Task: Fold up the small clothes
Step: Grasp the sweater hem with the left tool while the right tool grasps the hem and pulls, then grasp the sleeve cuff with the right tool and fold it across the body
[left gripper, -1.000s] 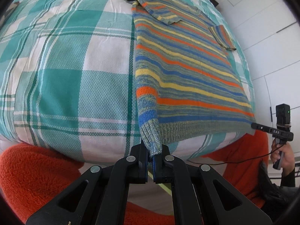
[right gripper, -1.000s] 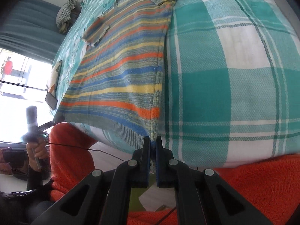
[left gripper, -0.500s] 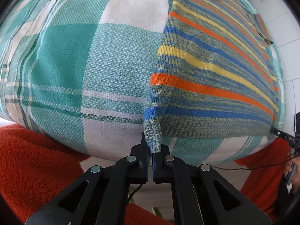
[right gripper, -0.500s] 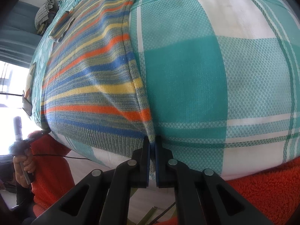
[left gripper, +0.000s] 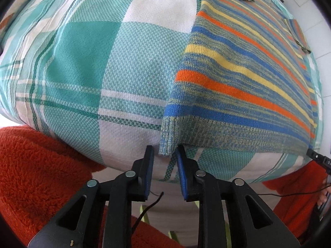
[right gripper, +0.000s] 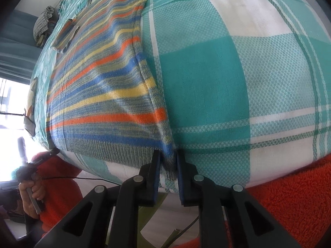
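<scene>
A small striped knit sweater (left gripper: 244, 78) in orange, blue and yellow lies flat on the teal and white checked bedcover (left gripper: 103, 62), its ribbed hem at the near bed edge. My left gripper (left gripper: 164, 157) is open, with the hem's left corner hanging loose just between the fingertips. The sweater also shows in the right wrist view (right gripper: 99, 95). My right gripper (right gripper: 168, 161) is open, and the hem's right corner sits between its fingers, not pinched. Both sleeves lie folded onto the body at the far end.
The person's fuzzy orange sleeve (left gripper: 37, 169) fills the lower left of the left wrist view and the lower right of the right wrist view (right gripper: 289, 196). A bundle of checked cloth (right gripper: 43, 24) lies at the bed's far left. A window (right gripper: 10, 107) is at left.
Both grippers have moved in toward the bed with the hem, then opened and let go of the two hem corners, which now rest at the bed edge.
</scene>
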Demonstrator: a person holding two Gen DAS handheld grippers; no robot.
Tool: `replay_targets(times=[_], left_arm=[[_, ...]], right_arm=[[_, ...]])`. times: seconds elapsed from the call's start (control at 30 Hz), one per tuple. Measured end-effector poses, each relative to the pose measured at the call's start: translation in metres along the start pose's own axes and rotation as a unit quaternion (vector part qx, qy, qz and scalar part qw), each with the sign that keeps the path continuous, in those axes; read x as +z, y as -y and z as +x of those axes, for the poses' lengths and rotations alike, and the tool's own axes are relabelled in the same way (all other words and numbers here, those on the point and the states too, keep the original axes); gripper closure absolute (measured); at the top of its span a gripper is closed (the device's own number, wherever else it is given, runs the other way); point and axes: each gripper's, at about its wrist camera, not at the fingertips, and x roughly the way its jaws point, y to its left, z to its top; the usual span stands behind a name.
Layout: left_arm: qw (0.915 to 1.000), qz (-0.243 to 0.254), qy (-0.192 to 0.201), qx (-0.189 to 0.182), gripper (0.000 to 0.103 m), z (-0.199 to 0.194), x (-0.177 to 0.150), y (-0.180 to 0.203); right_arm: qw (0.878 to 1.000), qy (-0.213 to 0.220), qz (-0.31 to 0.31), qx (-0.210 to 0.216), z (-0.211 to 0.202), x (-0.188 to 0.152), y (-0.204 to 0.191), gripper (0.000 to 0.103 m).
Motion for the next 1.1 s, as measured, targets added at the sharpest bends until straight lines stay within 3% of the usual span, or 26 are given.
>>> replay_targets(times=[0.03, 0.07, 0.13, 0.27, 0.37, 0.47, 0.53, 0.63, 0.73, 0.83, 0.9, 0.93, 1.0, 1.1], left_arm=[[1.0000, -0.001, 0.003, 0.003, 0.055, -0.003, -0.003, -0.002], [1.0000, -0.002, 0.006, 0.005, 0.050, -0.008, -0.007, -0.003], [0.9998, 0.001, 0.016, 0.013, 0.049, -0.020, -0.014, -0.005], [0.9957, 0.007, 0.073, 0.057, 0.041, -0.051, -0.027, -0.009], [0.9886, 0.008, 0.134, 0.070, 0.031, -0.077, -0.030, -0.007], [0.9812, 0.017, 0.184, 0.056, 0.022, -0.094, -0.011, 0.009], [0.9779, 0.028, 0.202, 0.045, 0.021, -0.095, 0.012, 0.029], [0.9746, 0.044, 0.217, 0.036, 0.021, -0.082, 0.038, 0.060], [0.9777, 0.052, 0.201, 0.034, 0.021, -0.061, 0.049, 0.082], [0.9805, 0.066, 0.178, 0.050, 0.021, -0.033, 0.039, 0.092], [0.9788, 0.075, 0.180, 0.063, 0.016, -0.017, 0.029, 0.092], [0.9752, 0.078, 0.194, 0.072, 0.008, -0.016, 0.026, 0.091], [0.9719, 0.080, 0.205, 0.083, 0.002, -0.015, 0.026, 0.090], [0.9768, 0.062, 0.194, 0.067, 0.000, -0.011, 0.030, 0.083]], right_arm=[[1.000, 0.000, -0.001, -0.003, -0.002, -0.002, -0.001, 0.074], [1.000, 0.000, -0.003, -0.009, -0.005, -0.004, -0.001, 0.064], [1.000, 0.007, -0.010, -0.027, -0.012, -0.008, -0.003, 0.053], [0.997, 0.039, -0.017, -0.068, -0.033, -0.013, -0.002, 0.052], [0.986, 0.102, -0.031, -0.128, -0.059, -0.015, -0.006, 0.050], [0.964, 0.193, -0.057, -0.174, -0.082, -0.017, -0.017, 0.042], [0.952, 0.245, -0.060, -0.175, -0.092, -0.016, -0.025, 0.041], [0.943, 0.295, -0.068, -0.137, -0.096, -0.017, -0.042, 0.036], [0.939, 0.302, -0.108, -0.124, -0.084, -0.020, -0.062, 0.036], [0.940, 0.289, -0.130, -0.125, -0.070, -0.026, -0.070, 0.036], [0.943, 0.283, -0.124, -0.119, -0.068, -0.025, -0.067, 0.036], [0.946, 0.281, -0.120, -0.112, -0.070, -0.023, -0.064, 0.036], [0.947, 0.277, -0.126, -0.102, -0.077, -0.009, -0.060, 0.036], [0.939, 0.286, -0.152, -0.118, -0.099, 0.032, -0.057, 0.035]])
